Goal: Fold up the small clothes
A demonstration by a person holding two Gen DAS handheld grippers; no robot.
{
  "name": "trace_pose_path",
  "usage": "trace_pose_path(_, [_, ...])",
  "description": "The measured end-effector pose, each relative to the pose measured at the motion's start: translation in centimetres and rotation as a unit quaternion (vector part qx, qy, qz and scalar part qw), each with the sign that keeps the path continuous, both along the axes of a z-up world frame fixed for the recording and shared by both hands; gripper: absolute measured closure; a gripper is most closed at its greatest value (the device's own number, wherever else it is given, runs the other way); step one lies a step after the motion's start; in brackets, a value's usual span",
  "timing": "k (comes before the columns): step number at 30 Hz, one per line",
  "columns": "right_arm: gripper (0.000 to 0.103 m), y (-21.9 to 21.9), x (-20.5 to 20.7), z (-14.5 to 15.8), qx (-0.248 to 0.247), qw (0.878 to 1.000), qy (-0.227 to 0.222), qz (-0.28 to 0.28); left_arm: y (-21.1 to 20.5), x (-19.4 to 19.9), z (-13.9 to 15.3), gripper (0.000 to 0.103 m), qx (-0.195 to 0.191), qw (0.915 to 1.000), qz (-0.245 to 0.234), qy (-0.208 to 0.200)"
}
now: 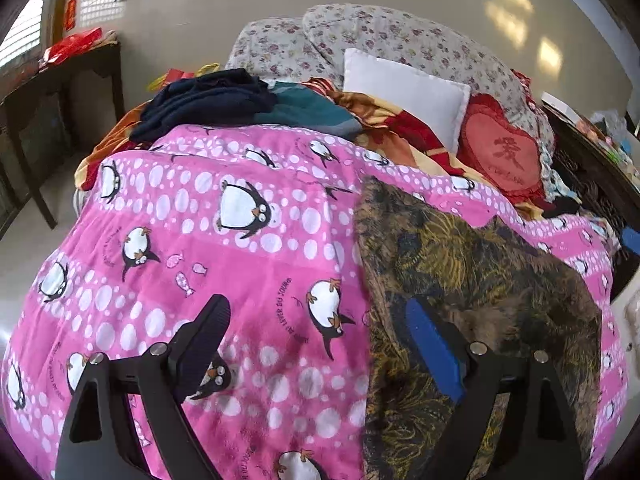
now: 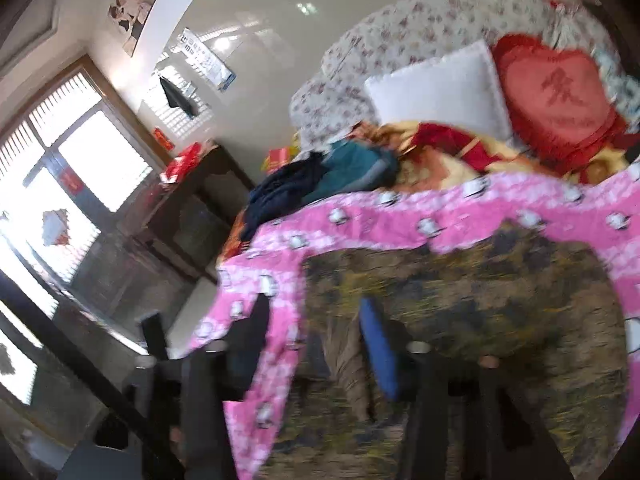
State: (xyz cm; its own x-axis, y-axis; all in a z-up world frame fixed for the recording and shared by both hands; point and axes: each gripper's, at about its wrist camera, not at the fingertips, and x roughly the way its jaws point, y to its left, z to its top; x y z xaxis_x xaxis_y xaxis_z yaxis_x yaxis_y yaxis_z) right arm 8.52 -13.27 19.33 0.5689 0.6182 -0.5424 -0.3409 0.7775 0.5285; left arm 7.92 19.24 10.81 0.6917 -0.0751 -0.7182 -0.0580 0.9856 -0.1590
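Observation:
A dark brown and yellow patterned garment (image 1: 480, 280) lies spread flat on a pink penguin blanket (image 1: 200, 240) on the bed. My left gripper (image 1: 320, 332) is open above the garment's left edge, with its blue-padded finger (image 1: 432, 344) over the cloth and its black finger (image 1: 204, 340) over the blanket. In the blurred right wrist view the garment (image 2: 480, 300) fills the lower right. My right gripper (image 2: 316, 340) is open over its left edge, and nothing shows between the fingers.
A pile of navy and teal clothes (image 1: 224, 100) lies at the far end of the blanket. A white pillow (image 1: 404, 92), a red heart cushion (image 1: 504, 156) and floral bedding (image 1: 400, 40) lie behind. A dark wooden table (image 1: 60, 92) stands left of the bed.

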Motion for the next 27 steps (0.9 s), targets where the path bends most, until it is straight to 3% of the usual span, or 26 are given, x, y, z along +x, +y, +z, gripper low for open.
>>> trace_pose_path(6, [0.043, -5.1, -1.2, -3.1, -0.098, 0.994, 0.004, -0.058, -2.0, -0.4, -0.9, 0.014, -0.023, 0.9987, -0.045, 0.009])
trace_pose_path(9, [0.043, -6.5, -1.5, -5.8, -0.123, 0.991, 0.021, -0.053, -3.7, -0.2, -1.5, 0.014, -0.020, 0.9972, -0.067, 0.026])
trace_pose_path(14, [0.043, -3.1, -2.6, -8.2, -0.111, 0.994, 0.016, 0.014, -4.9, 0.8, -2.2, 0.014, -0.026, 0.9960, -0.077, 0.039])
trace_pose_path(18, [0.043, -0.1, -3.1, -10.0, -0.080, 0.995, 0.028, 0.053, -5.0, 2.7, -2.9, 0.014, -0.060, 0.9934, -0.078, 0.059])
trace_pose_path(21, [0.043, 2.8, -3.2, -12.3, -0.099, 0.991, 0.042, 0.081, -5.3, 3.9, -3.8, 0.014, -0.072, 0.9908, -0.085, 0.077])
trace_pose_path(22, [0.048, 3.6, -2.9, -13.1, -0.102, 0.990, 0.049, 0.082, -5.5, 4.3, -4.2, 0.014, -0.076, 0.9896, -0.089, 0.084])
trace_pose_path(23, [0.054, 4.2, -2.6, -13.9, -0.098, 0.990, 0.057, 0.083, -5.6, 4.7, -4.5, 0.020, -0.081, 0.9883, -0.095, 0.088])
trace_pose_path(24, [0.076, 4.8, -2.1, -15.0, -0.088, 0.990, 0.072, 0.088, -5.8, 5.0, -4.8, 0.042, -0.083, 0.9870, -0.101, 0.093])
trace_pose_path(25, [0.096, 5.2, -1.9, -15.7, -0.085, 0.988, 0.084, 0.093, -6.0, 5.5, -5.0, 0.056, -0.083, 0.9846, -0.110, 0.107])
trace_pose_path(27, [0.097, 5.8, -2.2, -16.1, -0.076, 0.989, 0.083, 0.092, -6.1, 6.2, -4.5, 0.079, -0.083, 0.9830, -0.116, 0.116])
